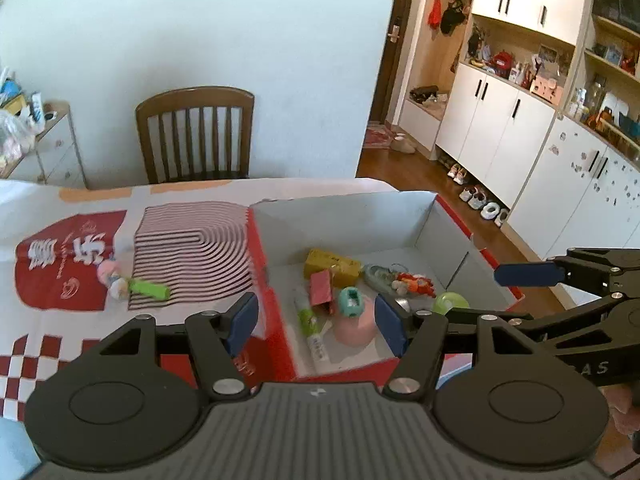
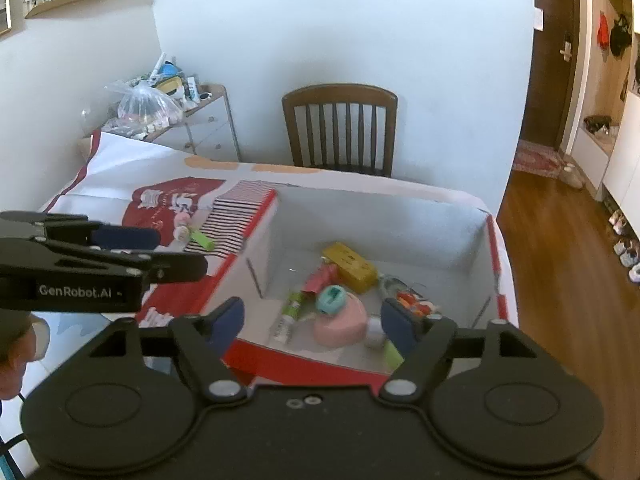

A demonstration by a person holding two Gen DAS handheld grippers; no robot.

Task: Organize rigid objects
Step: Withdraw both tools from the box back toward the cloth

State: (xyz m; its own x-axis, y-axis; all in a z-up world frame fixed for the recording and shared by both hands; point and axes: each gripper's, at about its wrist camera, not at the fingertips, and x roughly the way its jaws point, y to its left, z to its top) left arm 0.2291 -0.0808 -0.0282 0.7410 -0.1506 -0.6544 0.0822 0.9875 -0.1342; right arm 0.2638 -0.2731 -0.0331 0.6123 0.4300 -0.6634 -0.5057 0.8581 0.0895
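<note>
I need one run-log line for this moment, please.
left gripper: open, empty | right gripper: open, empty | box: holds most items | green toy: outside box, on tablecloth

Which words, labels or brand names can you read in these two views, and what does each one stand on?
"GenRobot.AI": white print on the side of the left claw, seen from the right wrist.
"AS": end of a cut-off word on the right claw.
Large white characters on the red panel of the table cover: too blurred to read.
Print on the white tube in the box: too small.
</note>
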